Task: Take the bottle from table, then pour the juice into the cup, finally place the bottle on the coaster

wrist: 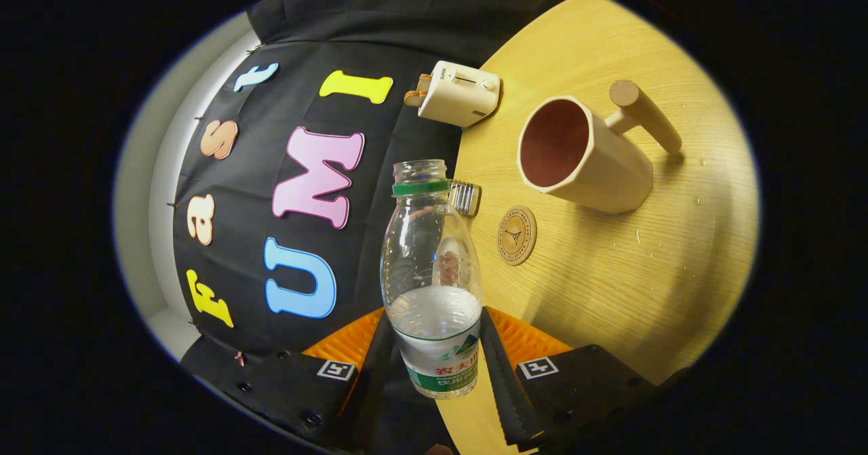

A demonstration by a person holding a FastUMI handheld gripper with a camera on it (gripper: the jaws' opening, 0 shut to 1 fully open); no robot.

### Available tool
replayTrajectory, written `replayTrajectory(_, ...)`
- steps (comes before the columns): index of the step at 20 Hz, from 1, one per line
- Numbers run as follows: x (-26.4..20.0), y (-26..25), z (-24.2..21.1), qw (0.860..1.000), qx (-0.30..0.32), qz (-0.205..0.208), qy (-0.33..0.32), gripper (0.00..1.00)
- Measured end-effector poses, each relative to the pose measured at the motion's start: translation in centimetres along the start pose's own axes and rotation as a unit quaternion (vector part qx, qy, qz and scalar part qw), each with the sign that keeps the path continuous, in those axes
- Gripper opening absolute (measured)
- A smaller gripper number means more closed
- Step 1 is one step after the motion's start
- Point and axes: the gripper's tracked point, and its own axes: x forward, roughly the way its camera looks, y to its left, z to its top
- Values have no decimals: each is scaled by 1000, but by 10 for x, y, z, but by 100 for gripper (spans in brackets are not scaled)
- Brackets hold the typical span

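Warm, fairly bright light falls on the wooden table (610,285), brightest across its middle and fading toward its far edge. The cup (583,153) throws a soft shadow onto the table beside its handle, and its inside is dim. Small glints show on the clear bottle (432,265), which the gripper (434,367) holds between both fingers (505,373). Those fingers are dark and slightly soft. Fisheye distortion bends the table's edge, and focus is otherwise sharp.

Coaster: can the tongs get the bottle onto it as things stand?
Probably yes. The tongs are shut on the bottle, and the coaster lies bare on the table just beyond it. The cup stands apart from it, farther off.
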Motion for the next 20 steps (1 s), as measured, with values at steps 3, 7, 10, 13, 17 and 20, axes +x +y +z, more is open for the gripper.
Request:
replayTrajectory(3,3,2,3,1000,26,2,6,72)
replayTrajectory(7,4,1,1,998,53,0,16,72)
replayTrajectory(10,3,1,6,997,76,-1,7,72)
replayTrajectory(13,-1,1,9,995,100,1,6,72)
replayTrajectory(17,1,-1,12,992,129,1,1,72)
replayTrajectory(20,-1,-2,12,990,139,0,7,72)
